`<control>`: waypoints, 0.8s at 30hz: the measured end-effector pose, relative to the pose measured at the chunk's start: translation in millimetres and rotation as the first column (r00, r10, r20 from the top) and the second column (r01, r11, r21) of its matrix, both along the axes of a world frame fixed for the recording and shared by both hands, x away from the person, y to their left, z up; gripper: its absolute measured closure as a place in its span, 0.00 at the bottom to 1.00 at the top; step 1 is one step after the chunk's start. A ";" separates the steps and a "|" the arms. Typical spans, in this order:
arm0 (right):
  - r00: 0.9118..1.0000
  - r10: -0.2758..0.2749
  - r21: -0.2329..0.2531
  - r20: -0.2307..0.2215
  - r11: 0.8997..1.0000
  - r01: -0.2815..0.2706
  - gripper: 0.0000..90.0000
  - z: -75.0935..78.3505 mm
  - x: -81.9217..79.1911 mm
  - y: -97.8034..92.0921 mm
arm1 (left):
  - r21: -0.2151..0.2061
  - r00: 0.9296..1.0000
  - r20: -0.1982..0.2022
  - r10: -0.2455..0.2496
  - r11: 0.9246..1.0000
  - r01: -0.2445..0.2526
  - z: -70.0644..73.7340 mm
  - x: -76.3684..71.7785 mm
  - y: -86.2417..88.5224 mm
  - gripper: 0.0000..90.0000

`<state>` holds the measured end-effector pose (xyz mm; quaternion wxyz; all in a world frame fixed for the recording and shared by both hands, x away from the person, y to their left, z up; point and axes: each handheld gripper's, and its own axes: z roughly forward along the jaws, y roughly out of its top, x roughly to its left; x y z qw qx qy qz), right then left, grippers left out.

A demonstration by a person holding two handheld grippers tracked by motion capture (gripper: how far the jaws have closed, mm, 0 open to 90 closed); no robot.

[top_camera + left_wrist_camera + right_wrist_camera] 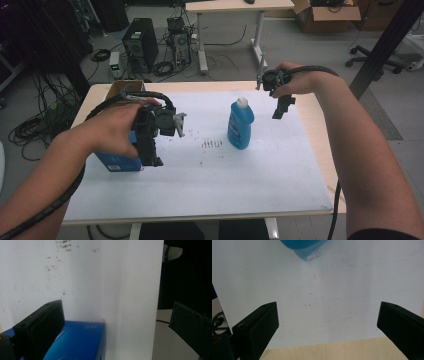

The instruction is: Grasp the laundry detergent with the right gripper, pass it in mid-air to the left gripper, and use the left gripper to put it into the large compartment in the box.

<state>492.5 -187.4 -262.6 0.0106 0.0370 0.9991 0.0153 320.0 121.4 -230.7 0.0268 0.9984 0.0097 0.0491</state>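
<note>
Near the counter's (300,200) left edge, a blue box (117,162) lay on the white sheet (225,175) that covered most of the top, with the left claw (150,145) hovering right over it. In the left gripper view the jaws of the left claw (113,322) stood wide apart and held nothing, one jaw in front of the blue box (80,342) (its printed top faced the camera), the other over the counter's near edge. A cardboard box (120,87) sat at the counter's far left corner, behind the person's left hand (115,125). Toward the middle of the counter, a blue bottle (240,124) with a white cap stood upright on the sheet, well apart from the blue box. Just right of the bottle, nearer the far right corner, the right claw (282,107) hung above the sheet, close to the bottle but not touching it. In the right gripper view the right claw (328,322) was wide and empty, with the bottle's base (308,247) beyond the jaws.
</note>
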 end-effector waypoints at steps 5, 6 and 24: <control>1.000 0.002 -0.009 0.004 1.000 -0.002 0.04 -0.4 -0.4 0.9 | 0.002 1.000 0.008 0.001 1.000 -0.001 0.2 0.0 -0.4 0.00; 1.000 0.002 -0.006 0.005 1.000 -0.002 0.04 0.4 -0.8 0.5 | 0.002 1.000 0.008 0.001 1.000 -0.001 0.2 0.0 -0.4 0.00; 1.000 -0.022 0.015 0.013 1.000 0.022 0.04 -0.7 -21.7 -9.8 | -0.001 1.000 0.010 -0.016 1.000 0.016 -6.4 5.4 -5.5 0.00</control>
